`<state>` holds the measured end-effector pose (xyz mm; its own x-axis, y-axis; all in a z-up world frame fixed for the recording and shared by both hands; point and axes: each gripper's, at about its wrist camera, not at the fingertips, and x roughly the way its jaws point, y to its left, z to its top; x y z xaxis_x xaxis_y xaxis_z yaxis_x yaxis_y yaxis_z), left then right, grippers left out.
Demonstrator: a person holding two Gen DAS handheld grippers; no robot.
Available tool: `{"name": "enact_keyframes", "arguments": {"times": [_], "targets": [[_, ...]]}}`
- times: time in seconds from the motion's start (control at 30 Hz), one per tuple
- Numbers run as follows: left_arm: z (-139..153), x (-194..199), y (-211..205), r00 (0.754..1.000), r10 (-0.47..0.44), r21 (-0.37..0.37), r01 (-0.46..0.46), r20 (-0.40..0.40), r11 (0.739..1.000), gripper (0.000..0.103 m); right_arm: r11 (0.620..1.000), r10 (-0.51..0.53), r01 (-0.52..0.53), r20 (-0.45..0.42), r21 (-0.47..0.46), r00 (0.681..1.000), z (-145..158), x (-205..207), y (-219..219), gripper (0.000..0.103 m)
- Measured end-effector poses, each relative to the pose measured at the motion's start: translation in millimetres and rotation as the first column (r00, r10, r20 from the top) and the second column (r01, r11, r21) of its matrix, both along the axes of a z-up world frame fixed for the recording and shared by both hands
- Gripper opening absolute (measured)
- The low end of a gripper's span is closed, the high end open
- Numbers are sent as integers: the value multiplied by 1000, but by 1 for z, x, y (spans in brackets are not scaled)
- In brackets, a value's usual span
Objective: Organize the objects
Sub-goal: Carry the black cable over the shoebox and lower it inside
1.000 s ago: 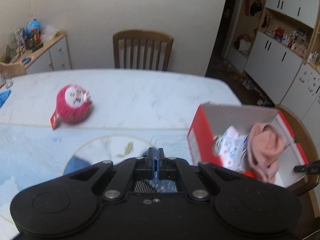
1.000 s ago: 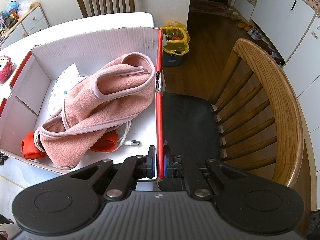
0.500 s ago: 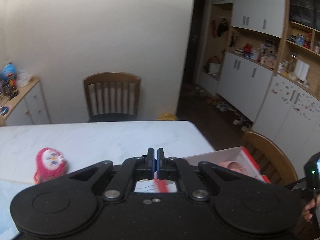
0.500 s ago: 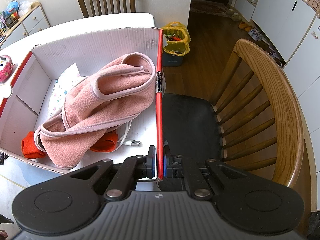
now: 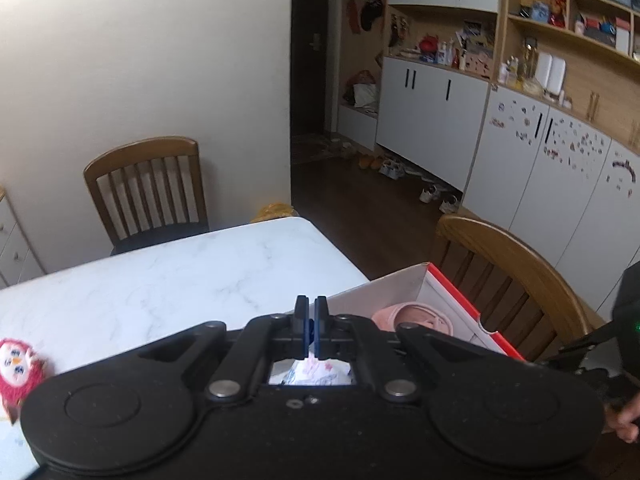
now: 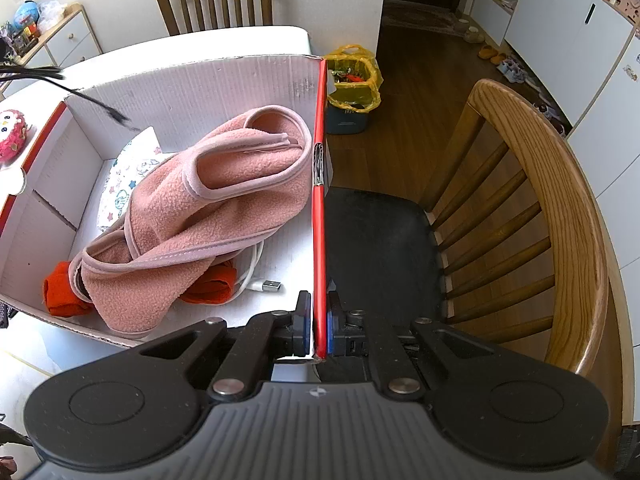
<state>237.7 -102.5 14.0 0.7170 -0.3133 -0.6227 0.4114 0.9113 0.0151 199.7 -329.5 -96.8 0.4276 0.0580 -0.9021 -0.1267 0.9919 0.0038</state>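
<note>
Swinging away from the table top since a second ago, the left gripper now rides above the box, jaws shut and seemingly empty, though a thin dark cable dangles over the box's far corner. The right gripper has not budged, clamped on the box's red side wall at the table's edge. Packing looks well along: a pink fleece garment fills the box, over a star-print cloth, orange fabric and a white charging cable. Left outside is a pink plush owl, fuzzy and round, on the table just beside the box.
</note>
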Motion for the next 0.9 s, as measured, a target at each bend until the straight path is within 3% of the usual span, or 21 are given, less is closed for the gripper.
{"name": "enact_keyframes", "arguments": {"times": [0.33,0.53,0.9], "targets": [[-48,12,-27,999,-25,108,28,-34,994,0,1000,-4,4,2,10,1000,-1,2,1,7],[-75,13,-22,990,-24,136,43,-136,990,0,1000,-3,3,1,13,1000,0,1,0,7],[-107,13,-19,936,-45,141,100,-349,985,1,1000,-3,3,2,13,1000,0,1,0,7]]}}
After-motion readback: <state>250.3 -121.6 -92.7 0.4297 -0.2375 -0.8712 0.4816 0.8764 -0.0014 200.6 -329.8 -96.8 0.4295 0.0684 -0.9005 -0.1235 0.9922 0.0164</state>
